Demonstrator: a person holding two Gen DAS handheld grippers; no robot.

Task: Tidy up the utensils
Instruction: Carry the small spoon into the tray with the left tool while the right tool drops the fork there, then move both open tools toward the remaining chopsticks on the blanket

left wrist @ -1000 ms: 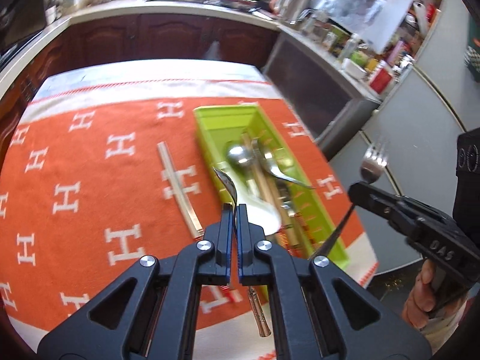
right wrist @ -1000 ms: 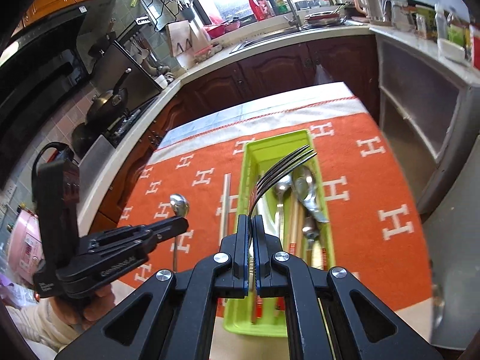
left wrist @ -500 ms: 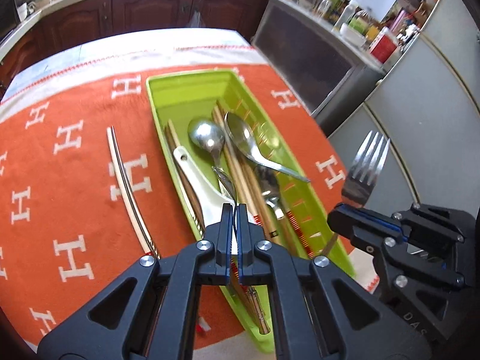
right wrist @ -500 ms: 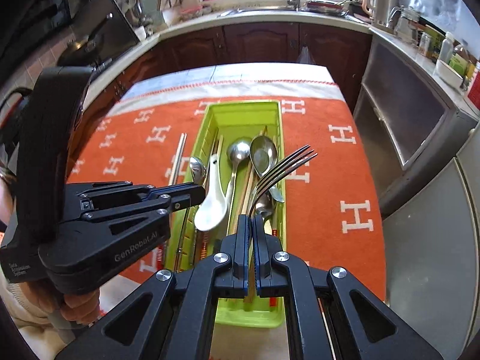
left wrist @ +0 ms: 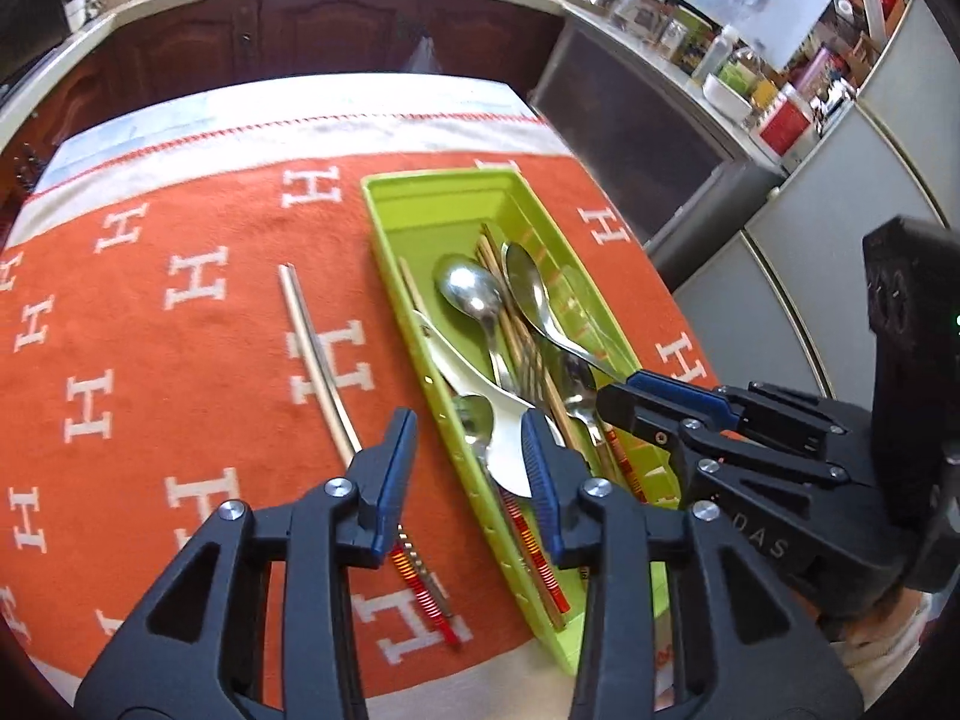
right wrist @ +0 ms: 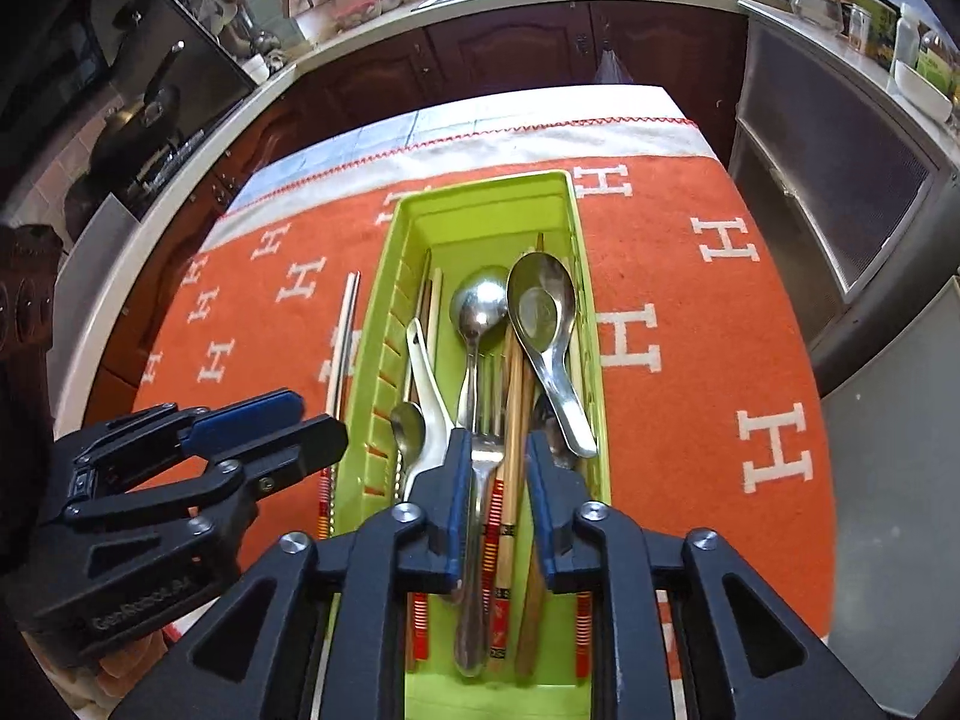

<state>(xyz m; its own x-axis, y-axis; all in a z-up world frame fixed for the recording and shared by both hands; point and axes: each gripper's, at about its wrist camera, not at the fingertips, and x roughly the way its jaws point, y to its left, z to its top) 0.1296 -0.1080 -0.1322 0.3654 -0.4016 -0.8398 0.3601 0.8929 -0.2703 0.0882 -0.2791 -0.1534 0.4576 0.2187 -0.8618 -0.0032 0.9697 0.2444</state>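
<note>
A lime green utensil tray lies on the orange cloth and holds several spoons, chopsticks, a white ladle spoon and a fork. My left gripper is open and empty over the tray's near left edge, above a small spoon. My right gripper is open and empty right above the fork in the tray. It shows in the left wrist view at the tray's right side. A pair of metal chopsticks lies on the cloth left of the tray.
The table has an orange cloth with white H marks and a white border at the far end. Dark wood cabinets and a countertop ring the table. A grey appliance stands to the right.
Both grippers have opened. The left one let go of the small spoon and the right one let go of the fork; both utensils now lie in the tray.
</note>
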